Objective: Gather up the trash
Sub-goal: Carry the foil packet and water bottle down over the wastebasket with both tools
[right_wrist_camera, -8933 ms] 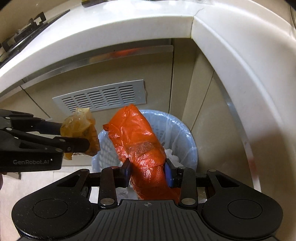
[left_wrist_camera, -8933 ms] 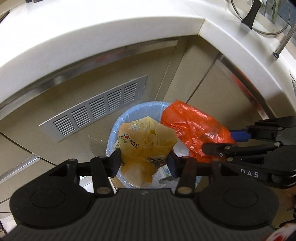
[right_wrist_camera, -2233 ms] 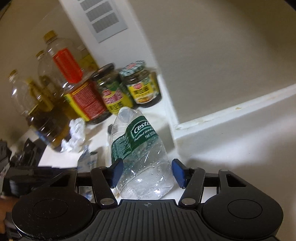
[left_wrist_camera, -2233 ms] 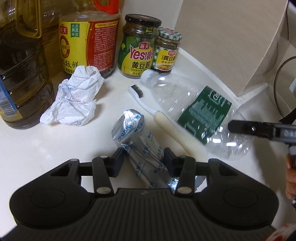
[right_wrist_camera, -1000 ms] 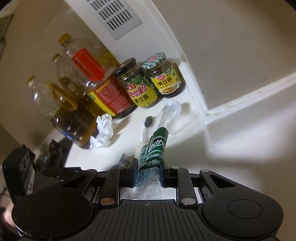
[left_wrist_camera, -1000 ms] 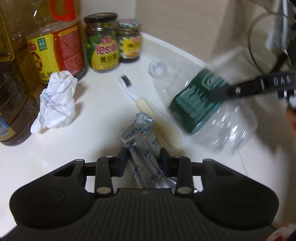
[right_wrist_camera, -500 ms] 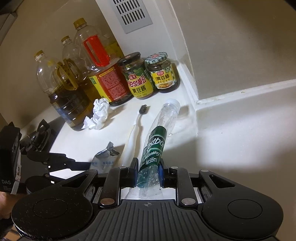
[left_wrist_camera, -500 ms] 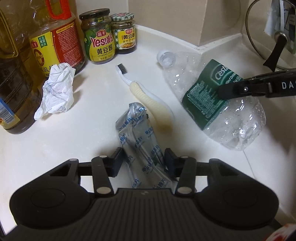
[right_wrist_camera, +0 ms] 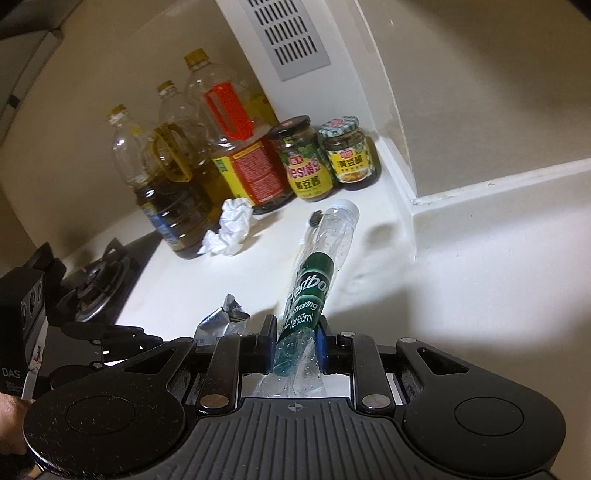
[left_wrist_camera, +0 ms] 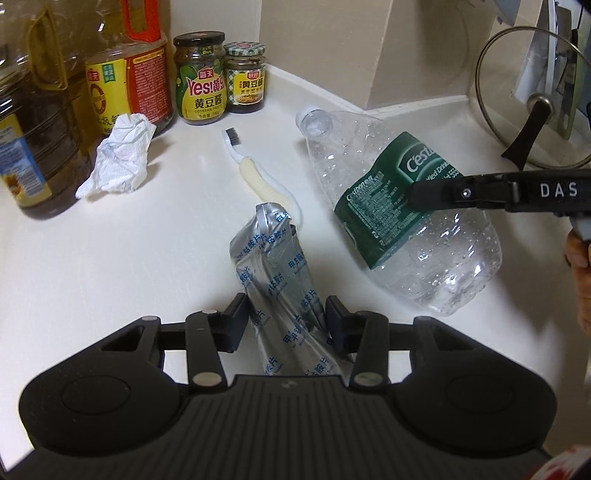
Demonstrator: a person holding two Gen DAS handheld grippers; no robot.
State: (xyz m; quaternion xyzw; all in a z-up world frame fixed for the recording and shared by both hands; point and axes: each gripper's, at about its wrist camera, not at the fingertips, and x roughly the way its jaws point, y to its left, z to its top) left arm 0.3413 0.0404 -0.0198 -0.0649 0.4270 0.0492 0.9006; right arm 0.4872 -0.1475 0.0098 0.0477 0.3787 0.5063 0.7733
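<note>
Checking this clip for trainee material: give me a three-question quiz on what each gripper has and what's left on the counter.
1. True or false: the right gripper is shut on the plastic bottle.
2. What sits between the left gripper fingers?
A. crumpled paper
B. silver foil packet
C. brush
3. Name one loose item on the counter that neither gripper touches.

Key: 1 true. 2 B, the silver foil packet. 3 crumpled paper or brush.

White countertop (left_wrist_camera: 110, 258), beige walls (right_wrist_camera: 480, 74), wall vent (right_wrist_camera: 284, 33), gas hob (right_wrist_camera: 96, 280) at left.
</note>
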